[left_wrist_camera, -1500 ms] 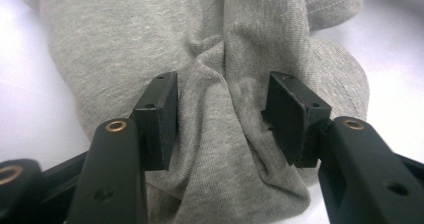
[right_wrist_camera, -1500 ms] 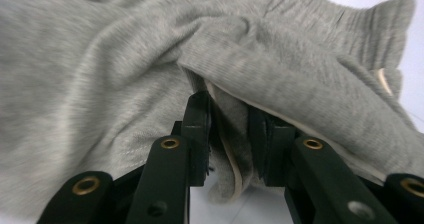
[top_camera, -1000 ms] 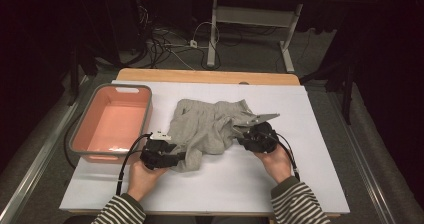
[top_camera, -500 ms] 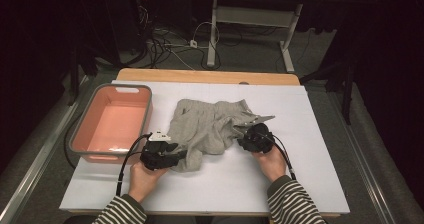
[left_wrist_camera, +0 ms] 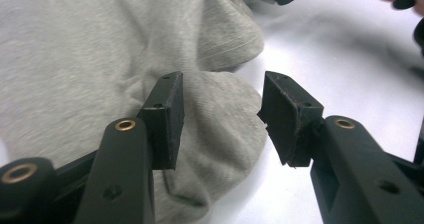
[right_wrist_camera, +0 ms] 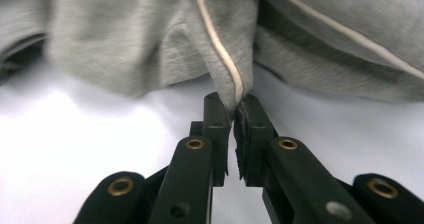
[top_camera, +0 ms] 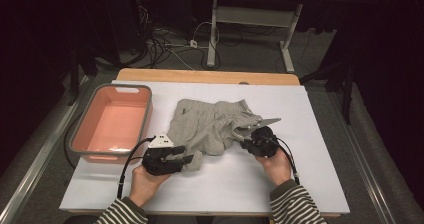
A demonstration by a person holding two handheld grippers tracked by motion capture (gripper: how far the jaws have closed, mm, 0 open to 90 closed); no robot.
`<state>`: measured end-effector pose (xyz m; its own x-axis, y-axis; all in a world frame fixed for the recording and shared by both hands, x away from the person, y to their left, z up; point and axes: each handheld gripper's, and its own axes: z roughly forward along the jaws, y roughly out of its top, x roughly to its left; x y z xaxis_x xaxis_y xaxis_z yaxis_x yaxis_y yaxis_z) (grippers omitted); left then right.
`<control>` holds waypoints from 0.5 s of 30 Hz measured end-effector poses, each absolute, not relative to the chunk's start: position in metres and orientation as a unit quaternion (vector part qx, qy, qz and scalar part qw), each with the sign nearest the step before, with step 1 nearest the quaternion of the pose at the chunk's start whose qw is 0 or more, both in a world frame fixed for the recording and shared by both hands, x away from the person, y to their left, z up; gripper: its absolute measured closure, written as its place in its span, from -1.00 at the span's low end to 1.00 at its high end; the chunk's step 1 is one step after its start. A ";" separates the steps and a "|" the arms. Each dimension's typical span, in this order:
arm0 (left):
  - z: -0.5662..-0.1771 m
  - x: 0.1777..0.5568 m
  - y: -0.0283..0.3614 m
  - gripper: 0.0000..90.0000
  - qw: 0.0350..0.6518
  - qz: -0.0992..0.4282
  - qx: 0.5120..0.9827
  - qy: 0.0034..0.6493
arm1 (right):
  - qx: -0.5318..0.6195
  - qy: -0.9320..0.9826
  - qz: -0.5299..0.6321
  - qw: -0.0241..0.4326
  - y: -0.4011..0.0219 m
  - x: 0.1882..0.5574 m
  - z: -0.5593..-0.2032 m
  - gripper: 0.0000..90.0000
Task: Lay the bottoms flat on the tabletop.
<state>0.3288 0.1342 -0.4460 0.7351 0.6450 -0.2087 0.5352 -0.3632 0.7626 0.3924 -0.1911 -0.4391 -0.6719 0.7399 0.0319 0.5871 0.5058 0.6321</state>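
From the high view, a crumpled grey garment (top_camera: 212, 126) lies mid-bench beside a pink tub (top_camera: 111, 124), the left gripper (top_camera: 172, 156) and right gripper (top_camera: 248, 135) at its near edges. The left gripper view shows its jaws released, straddling a fold. The right gripper view shows jaws, just closing, clenched on a cream-piped hem (right_wrist_camera: 231, 79).

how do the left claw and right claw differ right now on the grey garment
The right claw has just been closing and is shut on a seam fold of the grey garment; the left claw stands open, its pads pressing nothing. The right claw works the garment's right edge, the left claw its near-left corner, fabric lying under its gap. Both have black jaws and sit low over the white table.
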 end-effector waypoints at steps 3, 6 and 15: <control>-0.450 0.332 0.132 0.11 0.427 0.058 0.826 0.363 | 0.384 0.858 0.320 0.115 -0.193 0.381 -0.436 0.88; -0.452 0.338 0.130 0.27 0.424 0.043 0.827 0.366 | 0.377 0.859 0.327 0.110 -0.194 0.373 -0.434 0.88; -0.448 0.349 0.118 0.86 0.413 0.031 0.846 0.336 | 0.373 0.850 0.357 0.101 -0.202 0.348 -0.420 0.88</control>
